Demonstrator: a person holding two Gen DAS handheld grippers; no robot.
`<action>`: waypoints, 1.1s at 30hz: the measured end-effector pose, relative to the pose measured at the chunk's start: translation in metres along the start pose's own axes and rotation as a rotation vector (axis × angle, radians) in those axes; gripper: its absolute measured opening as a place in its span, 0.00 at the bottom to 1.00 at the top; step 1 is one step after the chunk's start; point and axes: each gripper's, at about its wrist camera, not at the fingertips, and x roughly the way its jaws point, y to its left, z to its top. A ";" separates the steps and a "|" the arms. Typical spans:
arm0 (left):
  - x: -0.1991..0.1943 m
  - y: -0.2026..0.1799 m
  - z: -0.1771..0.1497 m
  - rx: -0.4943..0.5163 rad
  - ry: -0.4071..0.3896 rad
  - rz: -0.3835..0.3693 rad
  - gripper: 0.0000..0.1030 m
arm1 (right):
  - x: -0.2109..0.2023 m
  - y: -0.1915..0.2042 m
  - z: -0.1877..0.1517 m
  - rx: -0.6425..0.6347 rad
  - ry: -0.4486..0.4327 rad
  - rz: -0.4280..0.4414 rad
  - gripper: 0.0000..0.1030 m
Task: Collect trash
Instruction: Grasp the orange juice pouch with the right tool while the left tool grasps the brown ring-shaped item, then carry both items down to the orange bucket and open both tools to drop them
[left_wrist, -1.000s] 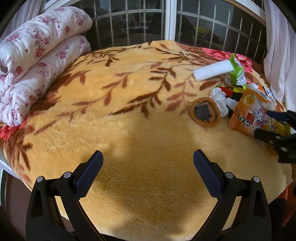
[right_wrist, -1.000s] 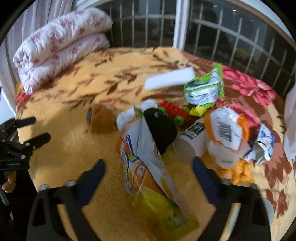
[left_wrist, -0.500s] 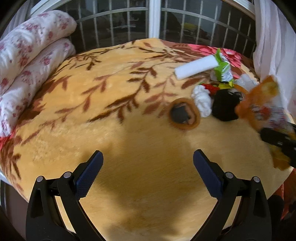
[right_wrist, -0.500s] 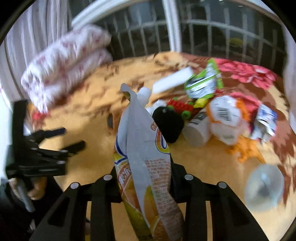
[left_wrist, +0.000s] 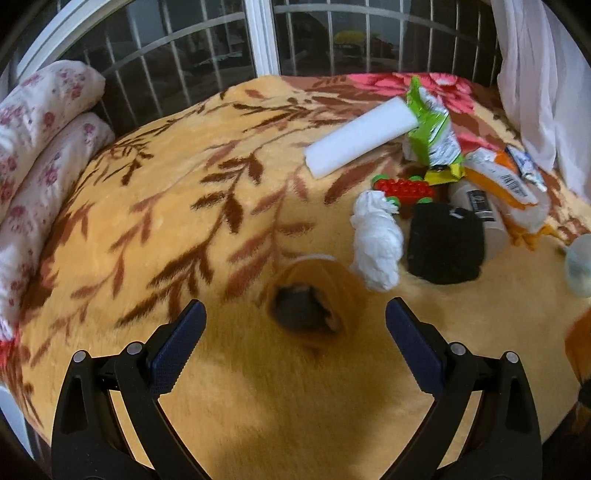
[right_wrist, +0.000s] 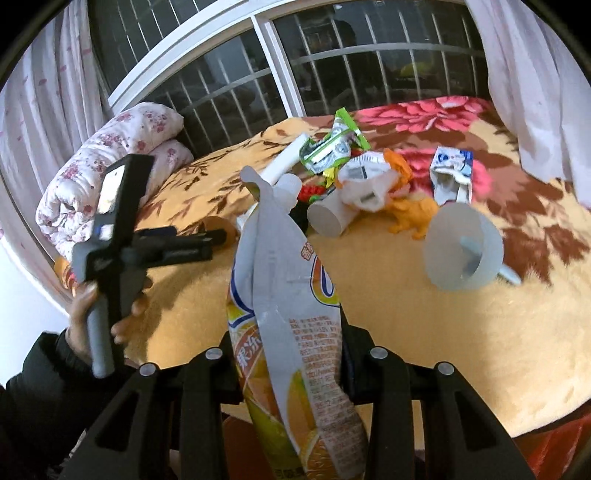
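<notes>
You had the orange juice pouch pinched in the right gripper: jaws had just closed onto it, the pouch standing up between them, lifted off the blanket, spout end up, tail hanging below the jaws. The grip looked to sit mid-body on soft foil, so I'd have kept the squeeze steady and carried it slowly; a floppy pouch can swing or slide out, and no bin or bag showed in either view, so I can't say where it was meant to go. The left gripper was empty, jaws wide apart, hovering over the blanket with the brown tape roll just ahead of its tips; that looked like a fair next pick. Beyond the pouch the rest of the litter sat in one cluster: crumpled white tissue, black cloth lump, red and green toy, green wrapper, white foam block, a white cup on its side, a torn blue-and-white carton, and a clear plastic lid nearest the pouch on its right. The surface was a plush orange bed blanket, soft, so things sink and tip. Left of the pouch was a folded floral quilt; behind it all, a barred window and curtains.
</notes>
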 end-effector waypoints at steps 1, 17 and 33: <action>0.005 0.000 0.002 0.010 0.010 -0.002 0.92 | 0.001 -0.002 -0.001 0.006 0.001 0.007 0.36; 0.038 0.000 0.006 -0.008 0.055 -0.133 0.33 | 0.017 -0.003 -0.004 0.028 0.002 0.003 0.36; -0.100 -0.021 -0.066 -0.005 -0.096 -0.052 0.26 | -0.038 0.032 -0.034 -0.048 -0.036 -0.007 0.36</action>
